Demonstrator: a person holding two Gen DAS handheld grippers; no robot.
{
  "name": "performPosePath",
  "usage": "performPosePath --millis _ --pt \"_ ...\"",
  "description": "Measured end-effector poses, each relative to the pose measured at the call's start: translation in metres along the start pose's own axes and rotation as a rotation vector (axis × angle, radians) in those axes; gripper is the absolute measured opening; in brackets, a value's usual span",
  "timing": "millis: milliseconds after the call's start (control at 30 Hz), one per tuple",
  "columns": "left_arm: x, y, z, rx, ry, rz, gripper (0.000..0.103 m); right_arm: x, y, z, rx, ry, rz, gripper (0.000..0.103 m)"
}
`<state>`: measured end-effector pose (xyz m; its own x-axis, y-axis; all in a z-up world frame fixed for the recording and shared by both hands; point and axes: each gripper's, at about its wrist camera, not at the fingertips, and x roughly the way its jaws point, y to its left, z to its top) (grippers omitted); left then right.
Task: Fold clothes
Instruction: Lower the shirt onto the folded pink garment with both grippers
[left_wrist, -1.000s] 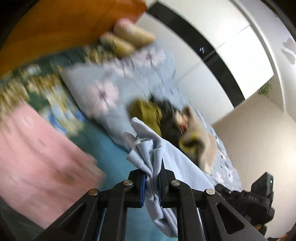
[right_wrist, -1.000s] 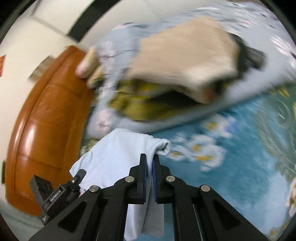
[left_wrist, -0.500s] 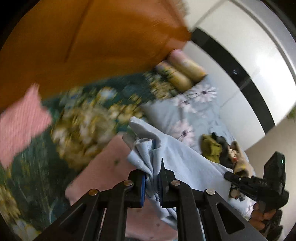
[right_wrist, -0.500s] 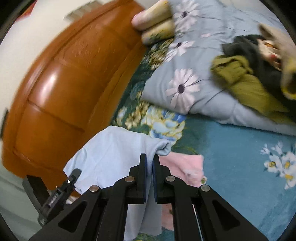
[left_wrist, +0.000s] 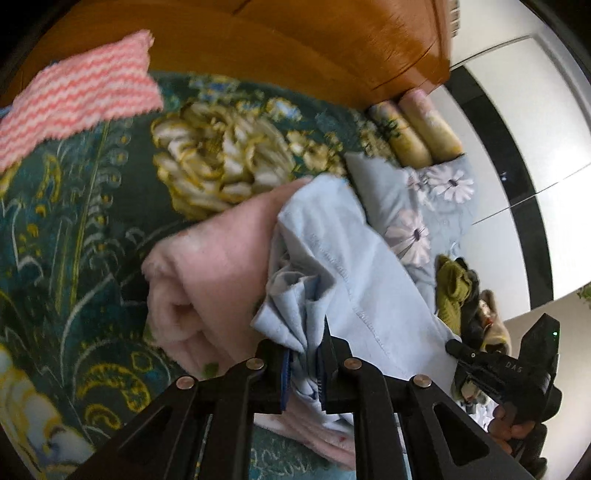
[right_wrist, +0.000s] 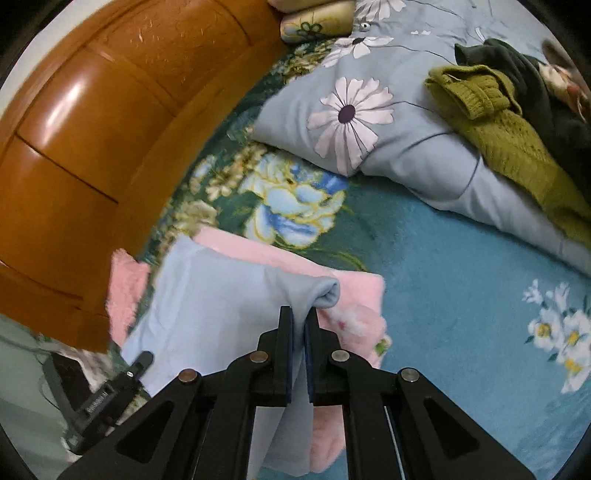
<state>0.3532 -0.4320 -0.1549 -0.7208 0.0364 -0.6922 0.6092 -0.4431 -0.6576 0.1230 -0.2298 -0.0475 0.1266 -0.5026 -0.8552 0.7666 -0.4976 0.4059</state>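
A light blue garment (left_wrist: 354, 266) hangs stretched between my two grippers. My left gripper (left_wrist: 304, 354) is shut on one bunched corner of it. My right gripper (right_wrist: 300, 325) is shut on the other corner (right_wrist: 325, 291). The garment (right_wrist: 207, 295) lies over a folded pink fleece garment (right_wrist: 347, 295), which also shows in the left wrist view (left_wrist: 218, 258), on the floral bed cover (right_wrist: 443, 295). The right gripper's body shows at the lower right of the left wrist view (left_wrist: 517, 373).
A wooden headboard (right_wrist: 92, 129) runs along the left. A grey flowered duvet (right_wrist: 369, 122) carries a pile of olive (right_wrist: 498, 125) and dark clothes (right_wrist: 532, 81). Two rolled pillows (left_wrist: 417, 129) lie by the headboard. A pink zigzag cloth (left_wrist: 77, 99) lies at the far left.
Both grippers have swung with the blue garment away from the clothes pile toward the headboard and come down over the folded pink garment. Both stay shut on it.
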Motion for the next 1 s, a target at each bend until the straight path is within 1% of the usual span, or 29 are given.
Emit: performPosePath --millis 67,133,200,267,333,400,467,500,567,600,667,700,800,833,933,1000 --pt "-0.001 0.0 0.0 -0.002 0.017 0.0 0.016 0.011 -0.01 -0.001 0.029 0.035 -0.01 0.005" --pt "-0.005 0.0 0.002 -0.013 0.026 0.004 0.018 0.015 -0.015 0.0 0.049 0.05 -0.001 0.005" --pt "-0.012 -0.003 0.005 -0.015 0.03 0.019 0.024 0.017 -0.018 0.001 0.065 0.058 0.013 0.005" --pt "-0.023 -0.008 0.003 0.015 0.013 0.062 0.03 0.018 -0.021 0.002 0.074 0.068 0.025 0.006" --pt "-0.035 -0.016 -0.001 0.056 -0.015 0.112 0.031 0.014 -0.022 0.004 0.065 0.074 0.031 0.009" --pt "-0.046 -0.027 -0.005 0.106 -0.046 0.164 0.031 0.006 -0.023 0.004 0.035 0.048 -0.011 0.012" --pt "-0.049 -0.042 -0.007 0.172 -0.058 0.187 0.031 -0.004 -0.03 0.003 0.031 0.008 -0.07 0.015" --pt "-0.049 -0.05 -0.009 0.211 -0.062 0.195 0.031 -0.009 -0.032 0.003 0.038 -0.013 -0.082 0.015" --pt "-0.044 -0.068 -0.013 0.29 -0.059 0.195 0.032 -0.02 -0.034 0.0 0.059 -0.056 -0.081 0.018" --pt "-0.038 -0.073 -0.015 0.306 -0.051 0.186 0.032 -0.024 -0.032 -0.002 0.061 -0.068 -0.063 0.019" --pt "-0.026 -0.082 -0.018 0.337 -0.036 0.169 0.032 -0.024 -0.015 -0.014 0.026 -0.064 0.018 0.019" --pt "-0.021 -0.084 -0.02 0.349 -0.032 0.172 0.032 -0.022 -0.005 -0.022 -0.005 -0.057 0.046 0.019" --pt "-0.006 -0.08 -0.028 0.37 -0.033 0.229 0.032 -0.014 0.02 -0.053 -0.108 -0.04 0.112 0.019" --pt "-0.002 -0.077 -0.03 0.366 -0.023 0.245 0.032 -0.01 0.021 -0.062 -0.114 -0.031 0.113 0.019" --pt "0.009 -0.065 -0.034 0.335 0.003 0.26 0.032 0.003 0.018 -0.09 -0.114 0.006 0.095 0.019" --pt "0.016 -0.056 -0.037 0.314 0.021 0.27 0.032 0.012 0.014 -0.098 -0.103 0.032 0.076 0.019"
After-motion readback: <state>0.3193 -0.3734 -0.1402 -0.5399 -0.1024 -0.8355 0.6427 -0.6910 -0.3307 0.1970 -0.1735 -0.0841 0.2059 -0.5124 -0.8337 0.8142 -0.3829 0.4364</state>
